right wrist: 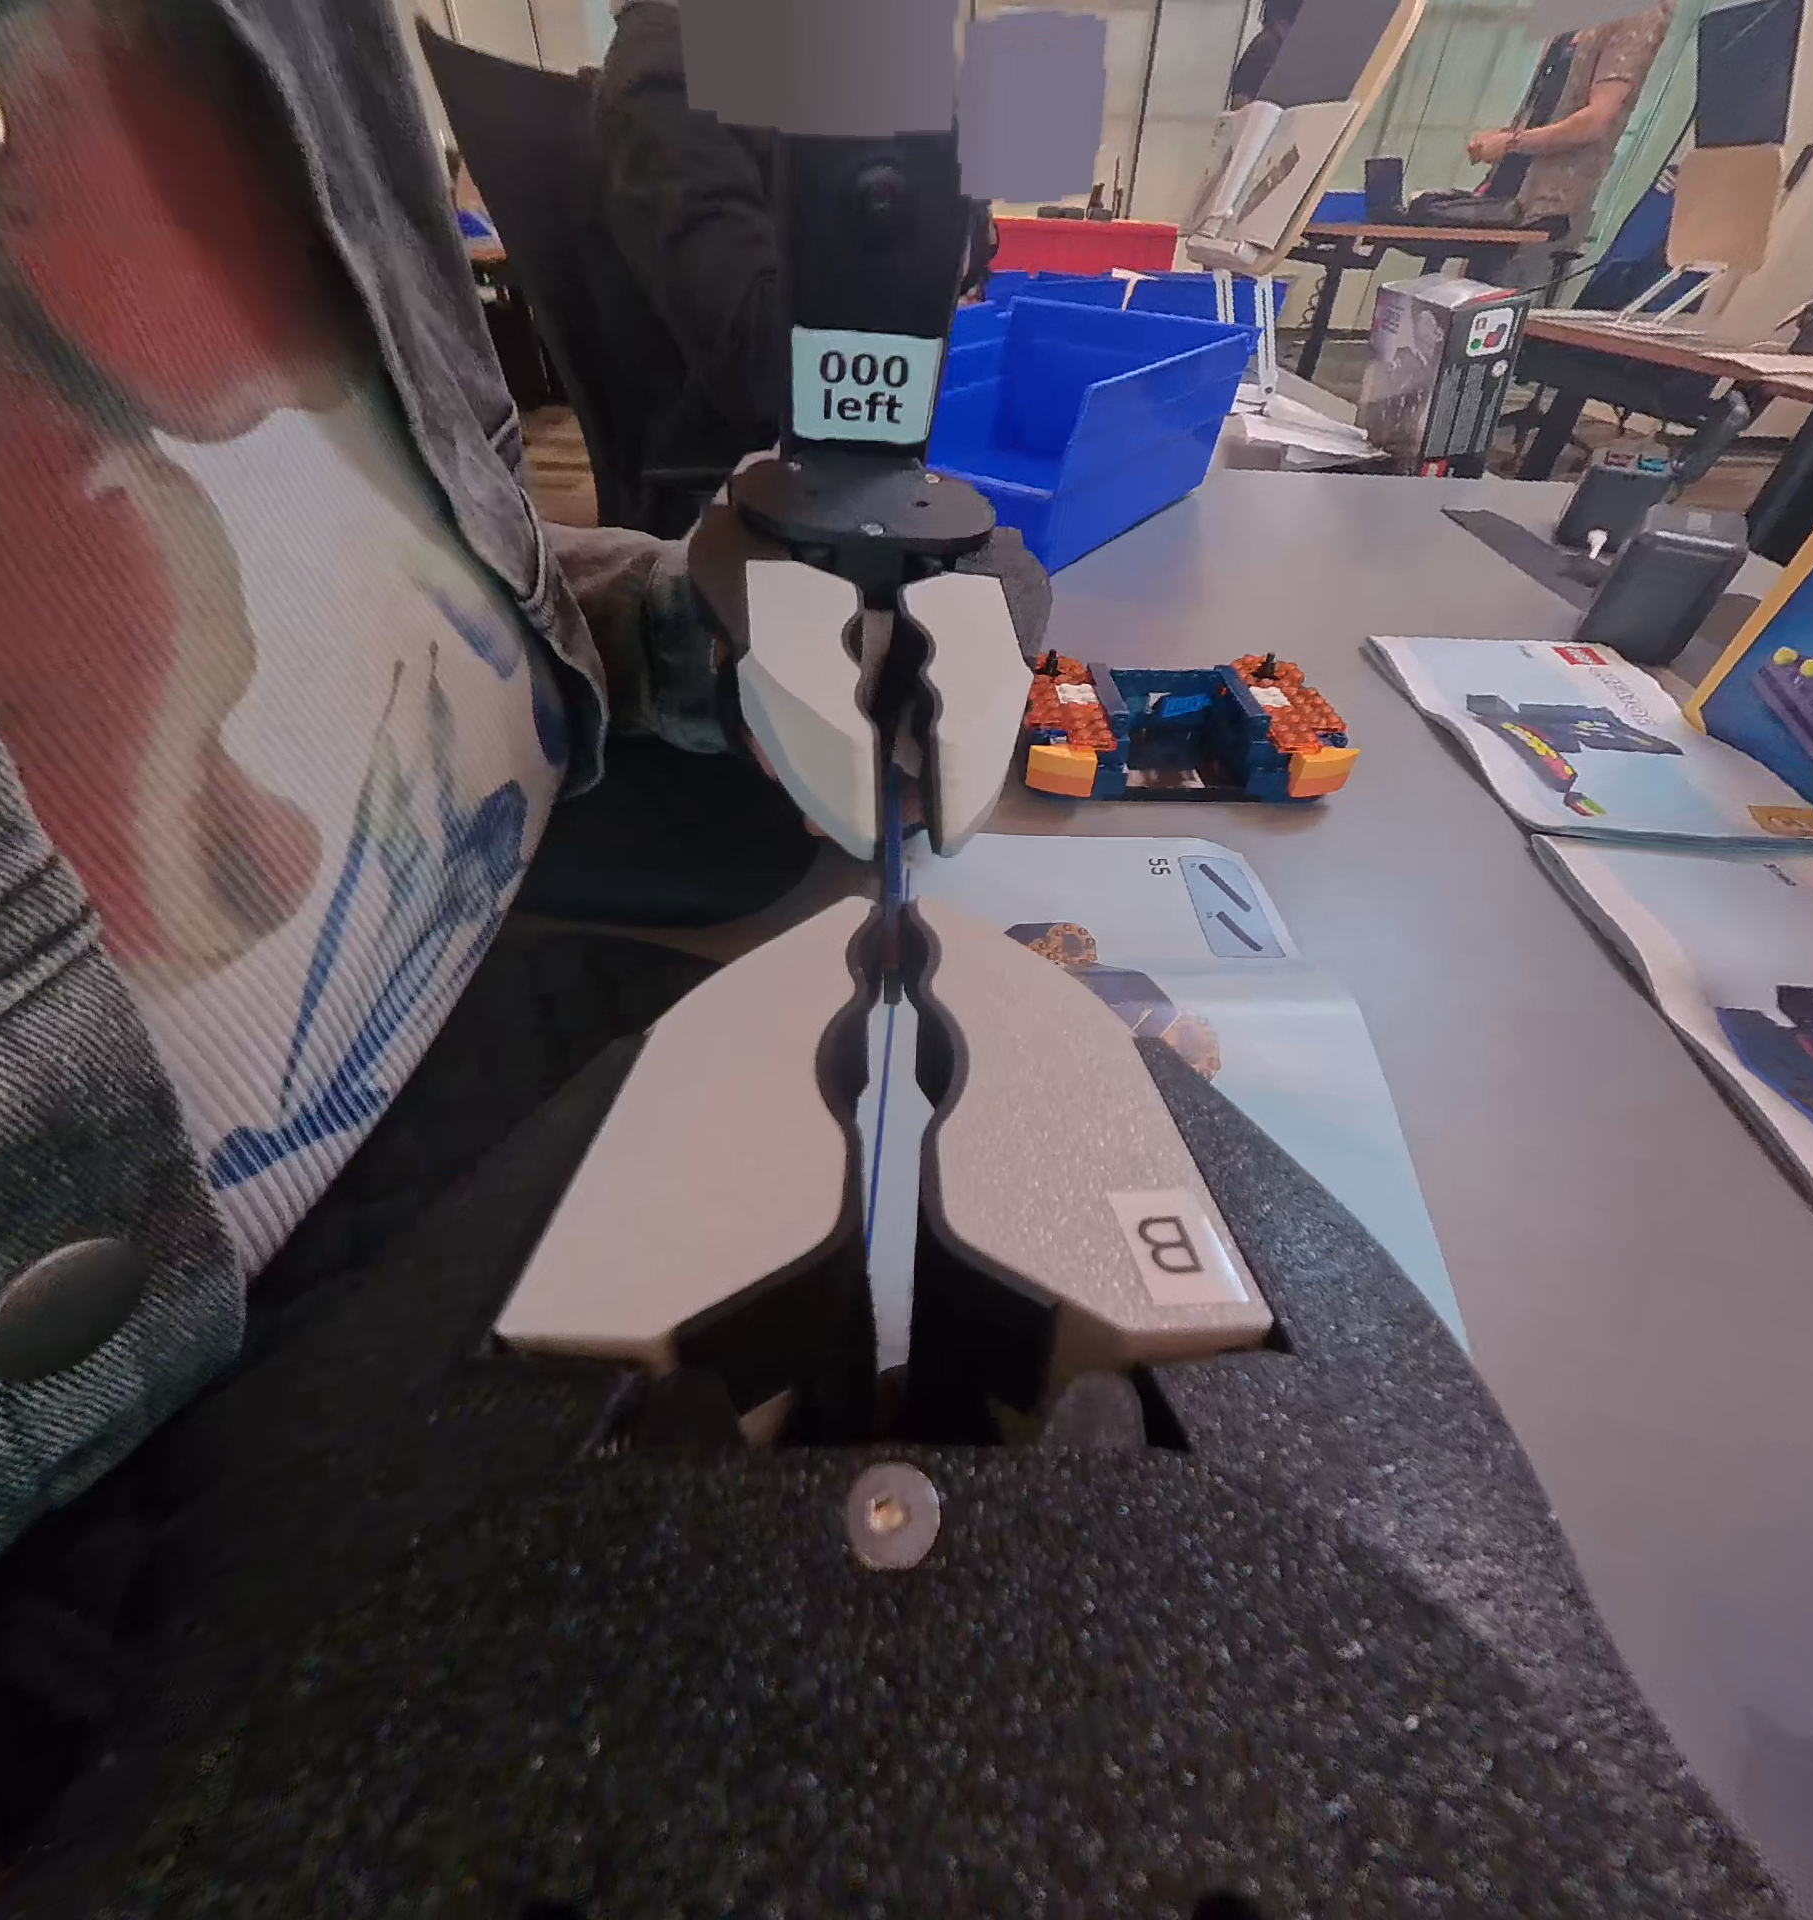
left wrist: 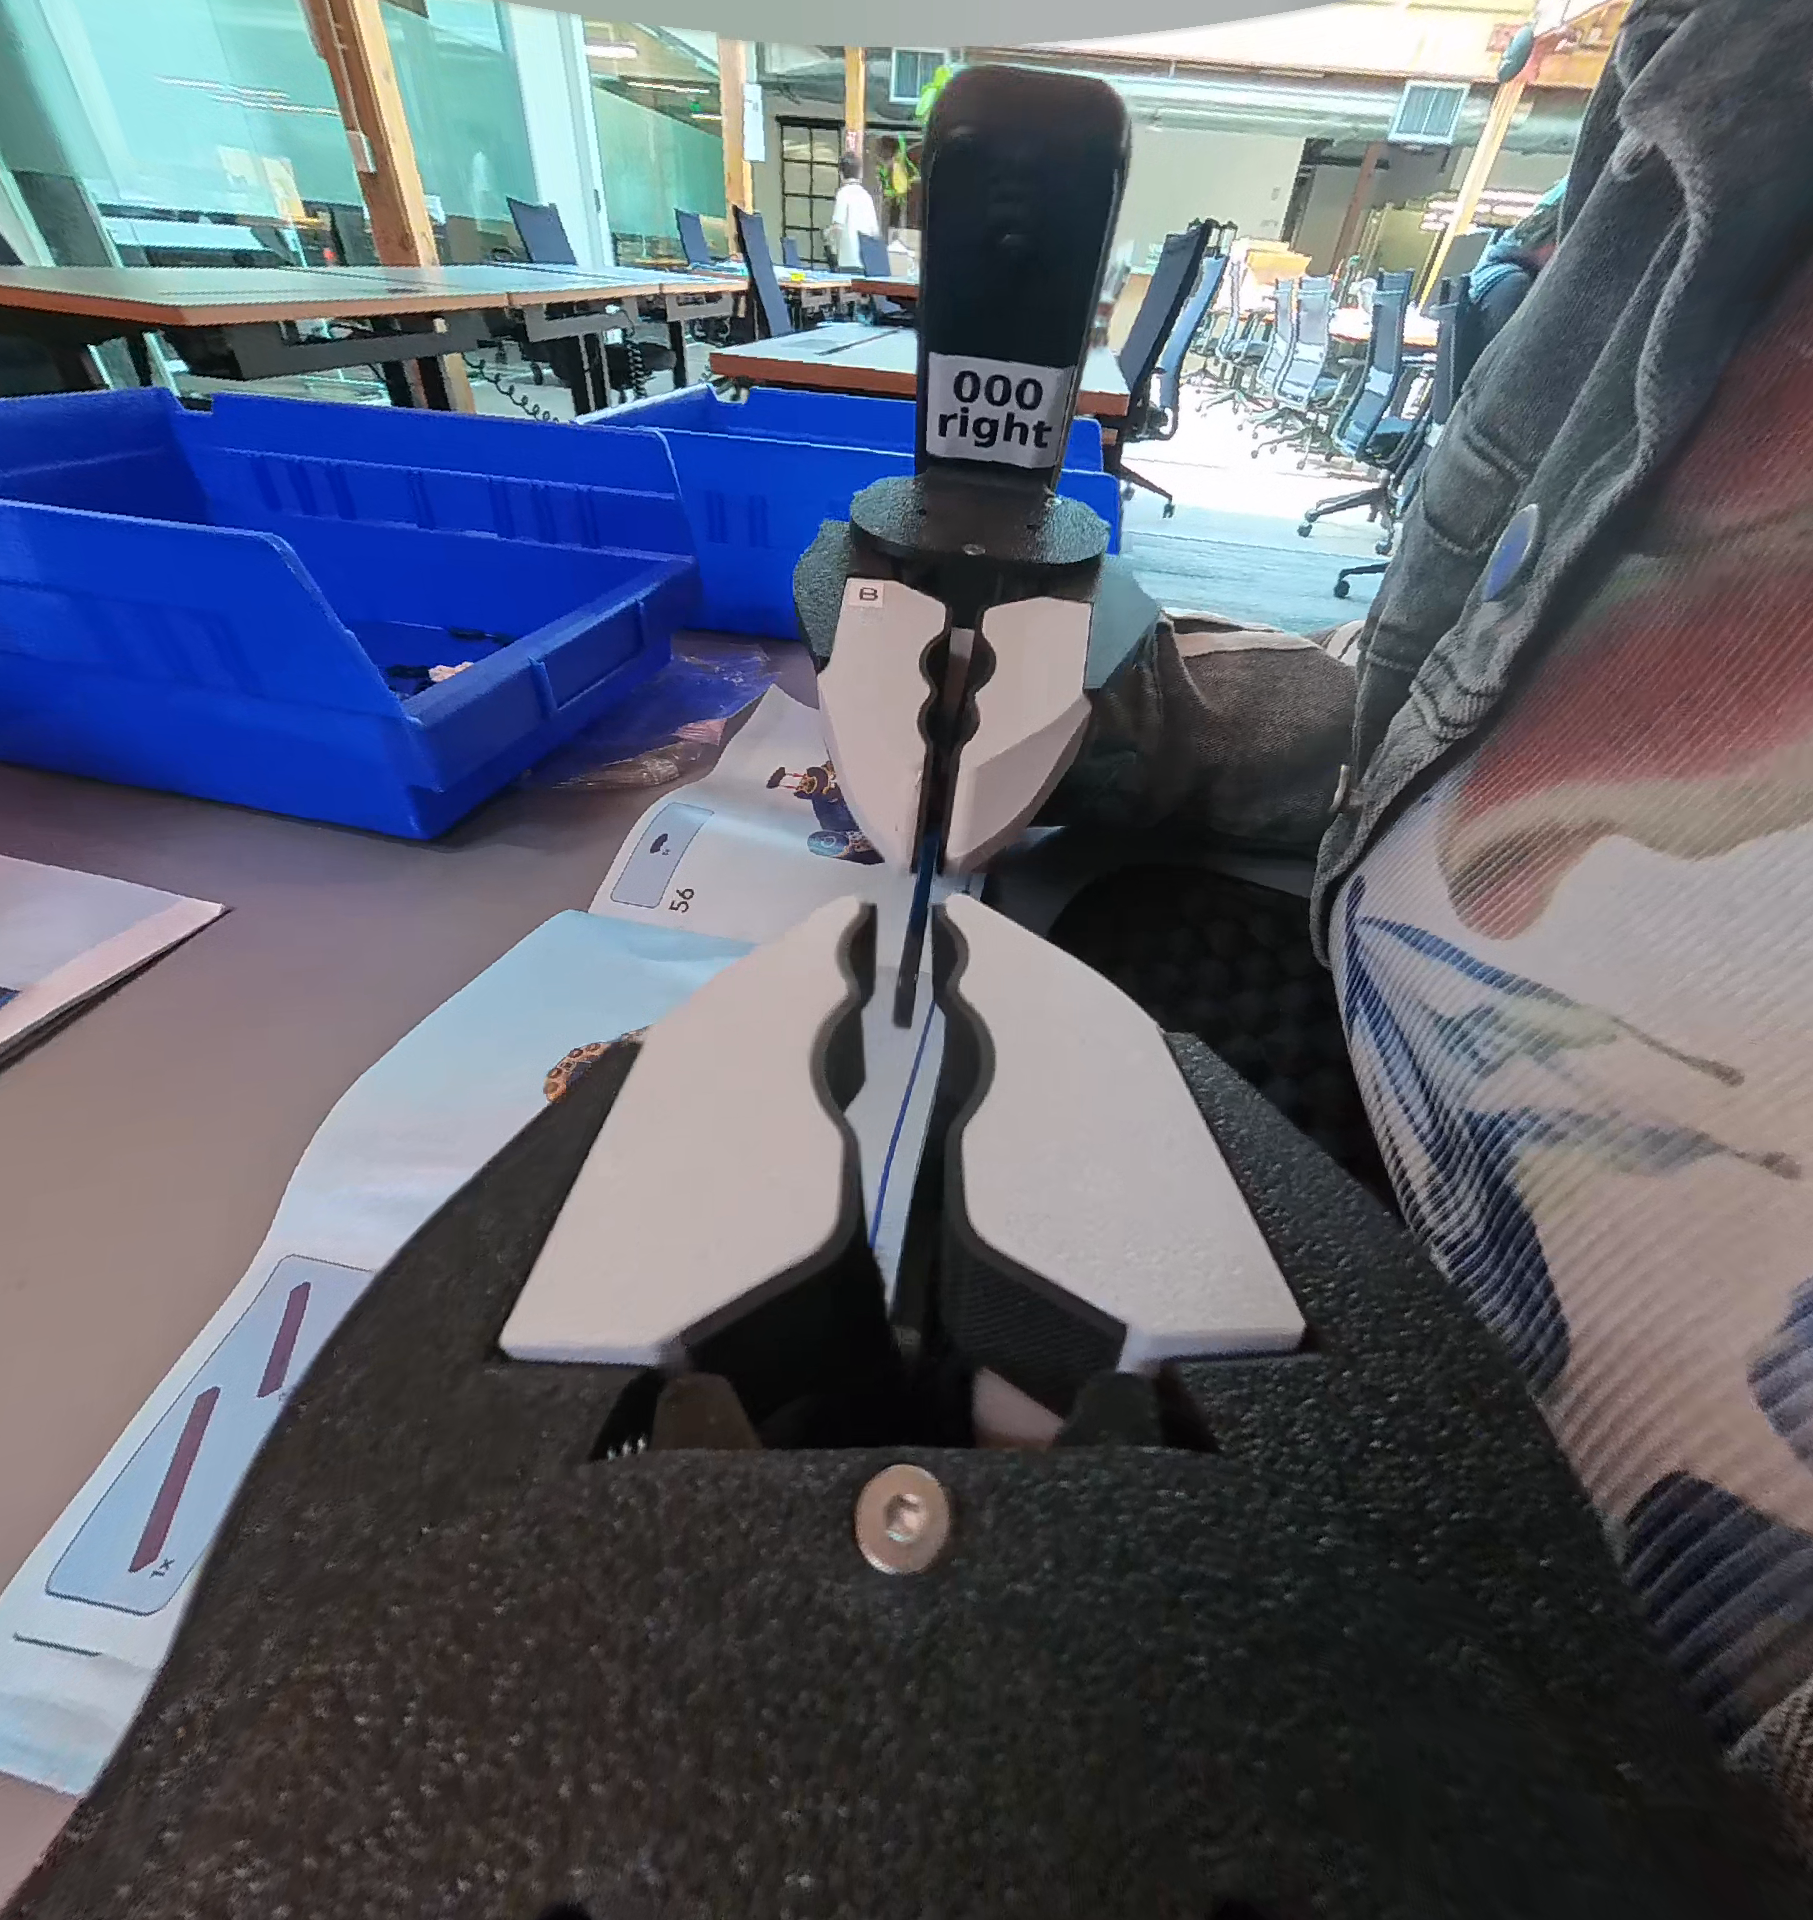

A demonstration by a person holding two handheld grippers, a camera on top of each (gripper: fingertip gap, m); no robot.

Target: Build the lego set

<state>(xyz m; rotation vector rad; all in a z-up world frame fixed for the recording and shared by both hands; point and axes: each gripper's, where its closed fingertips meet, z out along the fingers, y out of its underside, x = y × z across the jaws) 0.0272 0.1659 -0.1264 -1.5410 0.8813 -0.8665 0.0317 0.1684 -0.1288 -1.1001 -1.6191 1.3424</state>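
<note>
The two grippers face each other tip to tip above the near edge of the grey desk (right wrist: 1349,1039), just in front of the person's patterned shirt (left wrist: 1608,935). A thin dark-blue rod (right wrist: 894,862), like a toy-brick axle, spans the small space between them. The right gripper (right wrist: 889,940) is closed on one end of the rod, its grey fingers (right wrist: 1037,1091) pressed against it. In the left wrist view the rod's other end lies between the fingers of the left gripper (left wrist: 907,914), which stand a little apart with a narrow slit showing beside the rod; whether those pads press on it I cannot tell. Under both grippers an open instruction booklet (right wrist: 1245,1018) lies along the desk's near edge. Beyond it, toward the middle of the desk, sits a partly built blue-and-orange brick model (right wrist: 1188,743). Two more booklets (right wrist: 1567,748) and a product box (right wrist: 1795,675) lie toward one side edge of the desk. Blue plastic bins (left wrist: 258,623) stand along the far edge of the desk; the nearest one holds a few small loose pieces.
</note>
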